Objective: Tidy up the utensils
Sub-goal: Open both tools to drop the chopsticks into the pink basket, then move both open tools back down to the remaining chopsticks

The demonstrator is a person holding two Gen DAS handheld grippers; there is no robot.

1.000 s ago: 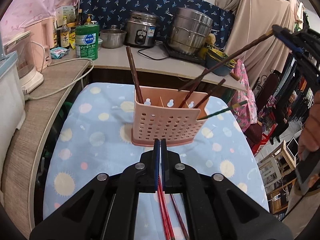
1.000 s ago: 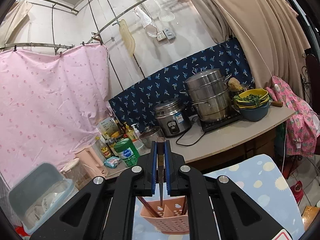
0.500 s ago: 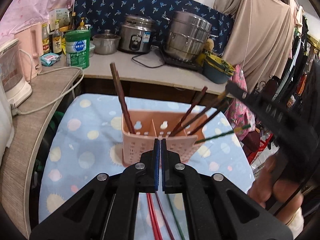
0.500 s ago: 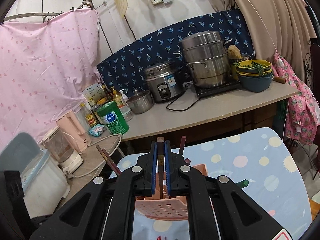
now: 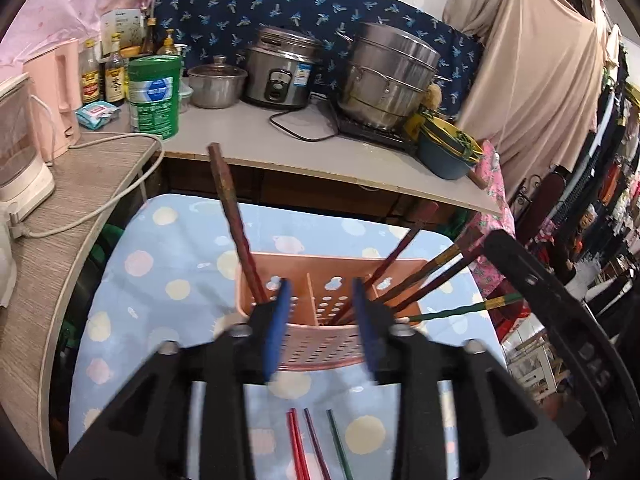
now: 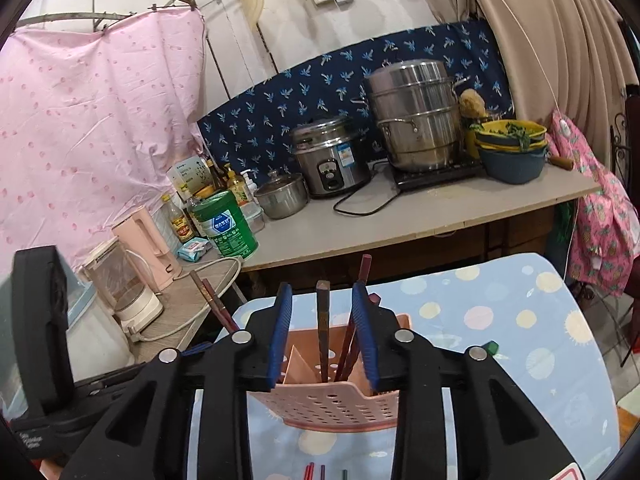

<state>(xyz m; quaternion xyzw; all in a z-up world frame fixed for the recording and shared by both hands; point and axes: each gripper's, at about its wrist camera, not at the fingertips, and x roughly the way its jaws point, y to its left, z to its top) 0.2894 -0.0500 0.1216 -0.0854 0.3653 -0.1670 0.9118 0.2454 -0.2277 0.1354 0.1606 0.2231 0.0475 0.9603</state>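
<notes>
A big table with a blue spotty cloth (image 5: 168, 280) is sitting in front of a long grey counter (image 5: 256, 140). On the counter, a tall silver steamer pot (image 5: 390, 76) is standing next to a rice cooker (image 5: 280, 72), and a green tin (image 5: 154, 98) is standing further left.

A pink holder with little holes (image 5: 316, 344) is standing on the cloth. It has walls inside that split it into boxes. One dark brown chopstick (image 5: 236, 224) is leaning in the left box. More chopsticks (image 5: 424, 280) are leaning out to the right from the right box.

The left gripper (image 5: 319, 320) is hanging just in front of the holder. Its blue jaws are opening, with nothing between them.

The right gripper (image 6: 321, 336) is hanging over the holder too. Its jaws are opening. A brown chopstick (image 6: 322, 320) is standing in the holder in the gap between them, and the pads are not touching it.

Three loose chopsticks, red (image 5: 295, 444), dark purple (image 5: 316, 444) and green (image 5: 338, 444), are lying on the cloth under the left gripper.
</notes>
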